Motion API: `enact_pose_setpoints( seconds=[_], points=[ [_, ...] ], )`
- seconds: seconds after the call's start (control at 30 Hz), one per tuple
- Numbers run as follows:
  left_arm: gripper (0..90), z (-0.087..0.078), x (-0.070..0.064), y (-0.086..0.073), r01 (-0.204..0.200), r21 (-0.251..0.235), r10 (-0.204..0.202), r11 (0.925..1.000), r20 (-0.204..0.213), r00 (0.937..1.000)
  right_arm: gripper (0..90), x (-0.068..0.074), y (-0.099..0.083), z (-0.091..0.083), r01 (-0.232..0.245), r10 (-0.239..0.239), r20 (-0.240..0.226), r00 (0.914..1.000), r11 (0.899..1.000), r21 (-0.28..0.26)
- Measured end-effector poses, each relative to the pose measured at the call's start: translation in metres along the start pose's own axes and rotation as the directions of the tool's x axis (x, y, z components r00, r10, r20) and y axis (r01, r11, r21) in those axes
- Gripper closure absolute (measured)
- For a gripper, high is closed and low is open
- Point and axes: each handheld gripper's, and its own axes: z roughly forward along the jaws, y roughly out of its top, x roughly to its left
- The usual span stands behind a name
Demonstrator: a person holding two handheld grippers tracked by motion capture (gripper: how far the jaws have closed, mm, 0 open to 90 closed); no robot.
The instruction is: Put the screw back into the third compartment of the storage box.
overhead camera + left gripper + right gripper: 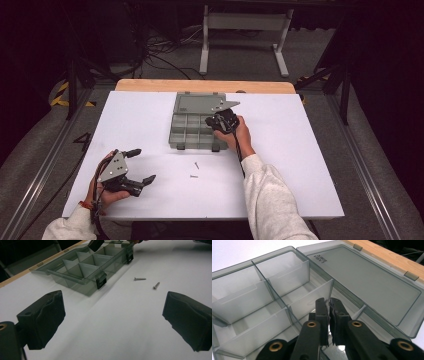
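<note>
So my right tongs point(329, 305) are down inside the smoky grey see-through plastic organiser box point(186, 131), over one of the compartments on its right side. From the right gripper view the jaws are pressed together, and there's a tiny thin glint between the tips, but it's too small for me to say whether anything is pinched there. They sit right beside one of the clear upright dividers point(312, 298). The box's lid point(367, 282) is flipped open and lies flat on the far side, towards the strip of wooden bench edge point(387, 257).

My left tongs point(132, 167) are sitting low at the near-left of the white bench point(290, 165), well apart from the box, with the jaws spread wide and nothing between them. In the left gripper view I'm looking across the bench between the two black pads point(47, 317) at the box, with its two black latches point(100, 280) facing me.

Two small silver screws point(195, 170) are lying loose on the bench, just in front of the box, between it and my left tongs. They're near each other but not touching; same pair in the left gripper view point(139, 278), pointing different ways.
</note>
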Motion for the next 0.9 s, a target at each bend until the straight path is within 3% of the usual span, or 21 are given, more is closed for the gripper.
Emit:
enact_pose_setpoints(
  seconds=[0.4, 0.9],
  points=[
    [4.9, -0.001, 0.0, -0.001, 0.005, 0.003, -0.005, 1.0, -0.007, 1.0, 77.8, 0.005, -0.003, -0.037, 0.003, -0.002, 0.007, 1.0, 0.995, -0.1],
    [4.9, 0.0, -0.002, 0.0, -0.001, 0.01, 0.001, 0.9999, -0.017, 0.9999, 63.7, 0.031, -0.019, -0.096, 0.097, -0.101, -0.011, 0.9948, 0.976, -0.193]
  ],
)
